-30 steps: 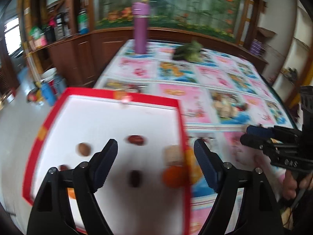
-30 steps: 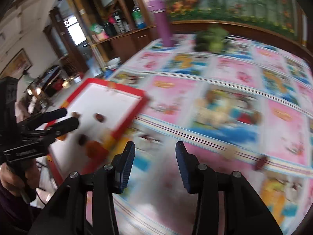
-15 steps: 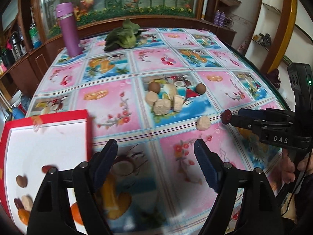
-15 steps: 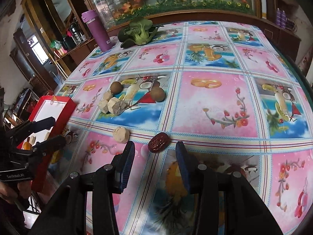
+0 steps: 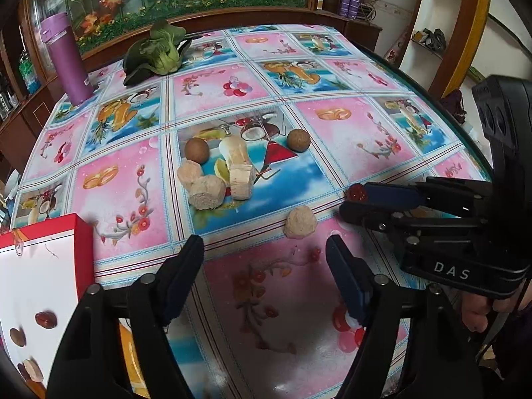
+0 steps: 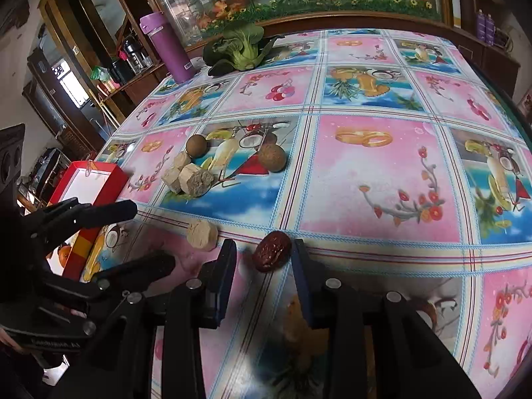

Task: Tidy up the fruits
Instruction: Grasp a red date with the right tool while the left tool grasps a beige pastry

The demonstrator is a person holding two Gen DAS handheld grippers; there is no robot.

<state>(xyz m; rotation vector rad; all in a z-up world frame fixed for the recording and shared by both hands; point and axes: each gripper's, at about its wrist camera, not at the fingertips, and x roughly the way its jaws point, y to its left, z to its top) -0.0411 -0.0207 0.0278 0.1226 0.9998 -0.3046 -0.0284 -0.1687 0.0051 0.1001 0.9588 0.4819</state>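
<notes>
In the right wrist view the right gripper [image 6: 264, 256] has its jaws parted around a dark red date [image 6: 271, 255] lying on the fruit-print tablecloth [image 6: 382, 173]; a gap shows on the left finger's side, and I cannot tell if the right finger touches it. A lone beige chunk [image 6: 201, 235] sits just beside the date at its 9 o'clock. Up toward 11 o'clock a cluster of beige chunks [image 6: 188, 178] lies with two round brown fruits, one [image 6: 197, 146] at the cluster's 12 o'clock and the other [image 6: 272, 157] off to its 3 o'clock. The left gripper [image 6: 143, 232] comes in from the 9 o'clock edge, jaws wide apart and holding nothing, with the red-rimmed tray [image 6: 113, 179] behind it. In the left wrist view the left gripper [image 5: 264, 252] hangs spread over the cloth, the lone chunk [image 5: 300, 222] just beyond its fingertips at 12 o'clock. The tray [image 5: 83, 252] sits at 9 o'clock with a date [image 5: 46, 319] and other small fruits on its white floor. A purple bottle [image 5: 66, 60] and leafy greens [image 5: 156, 53] stand at the far end near 11 o'clock
</notes>
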